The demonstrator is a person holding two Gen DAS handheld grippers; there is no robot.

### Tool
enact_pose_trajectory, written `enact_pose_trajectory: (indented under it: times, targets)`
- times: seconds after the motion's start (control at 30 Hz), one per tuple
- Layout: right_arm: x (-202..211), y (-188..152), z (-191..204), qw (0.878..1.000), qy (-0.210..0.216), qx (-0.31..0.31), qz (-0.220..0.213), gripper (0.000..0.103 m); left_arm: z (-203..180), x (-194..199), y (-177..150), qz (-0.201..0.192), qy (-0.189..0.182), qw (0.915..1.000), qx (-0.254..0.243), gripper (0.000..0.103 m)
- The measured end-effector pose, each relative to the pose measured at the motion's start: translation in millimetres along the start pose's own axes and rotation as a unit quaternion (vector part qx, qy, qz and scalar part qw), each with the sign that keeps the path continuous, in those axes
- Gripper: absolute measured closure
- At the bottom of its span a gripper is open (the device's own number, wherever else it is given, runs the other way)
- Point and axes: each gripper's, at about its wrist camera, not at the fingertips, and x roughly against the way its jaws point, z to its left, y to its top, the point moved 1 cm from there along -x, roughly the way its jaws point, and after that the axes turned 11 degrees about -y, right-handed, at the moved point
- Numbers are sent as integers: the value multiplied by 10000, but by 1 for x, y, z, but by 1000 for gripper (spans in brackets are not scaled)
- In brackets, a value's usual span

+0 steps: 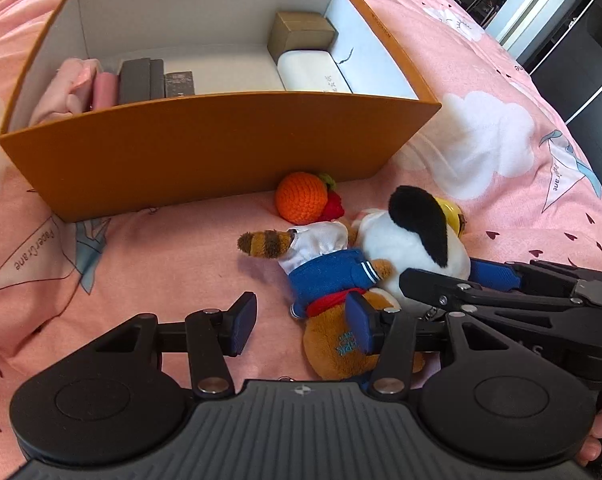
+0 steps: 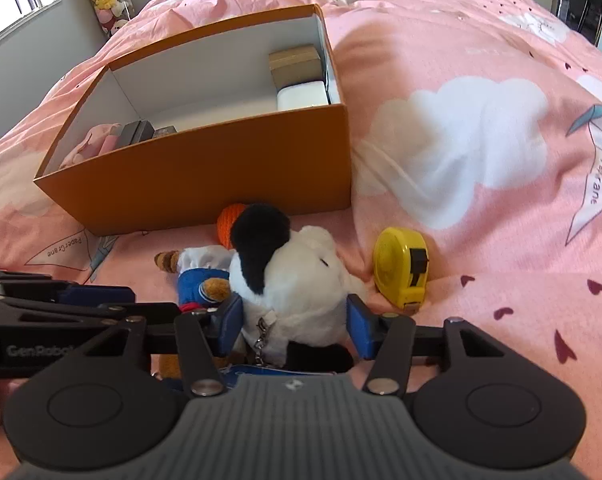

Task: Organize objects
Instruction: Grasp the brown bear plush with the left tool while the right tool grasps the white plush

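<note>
1. Right tongs [image 2: 293, 326] parted around the white plush dog [image 2: 301, 280], pads beside it, not visibly pressing.
2. Left tongs [image 1: 301, 322] open, one pad against the raccoon plush [image 1: 325, 276].
3. Just ahead: crocheted orange [image 1: 301, 198], yellow tape measure [image 2: 401, 268], still loose.
4. Beyond: orange box [image 1: 221, 148], partly filled.
5. Underneath: pink bedspread [image 2: 461, 60]; farther off, window.

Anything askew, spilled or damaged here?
No damage or spill. The toys in front of the orange box lie heaped: the white plush overlaps the raccoon plush, and the yellow tape measure stands on edge.
</note>
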Motion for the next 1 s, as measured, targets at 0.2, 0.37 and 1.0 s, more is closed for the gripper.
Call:
enact_pose_trajectory:
  times: [0.2, 0.37, 1.0]
  targets:
    - [5, -3, -4, 9995, -31, 191, 248, 50, -5, -6, 1, 133, -202, 9997, -8, 43]
    - [4, -7, -18, 9990, 129, -60, 432, 54, -9, -6, 0, 313, -561, 9979, -42, 36]
    - [12, 3, -28, 9972, 332, -297, 604, 56, -15, -28, 0, 765, -638, 9950, 9, 30]
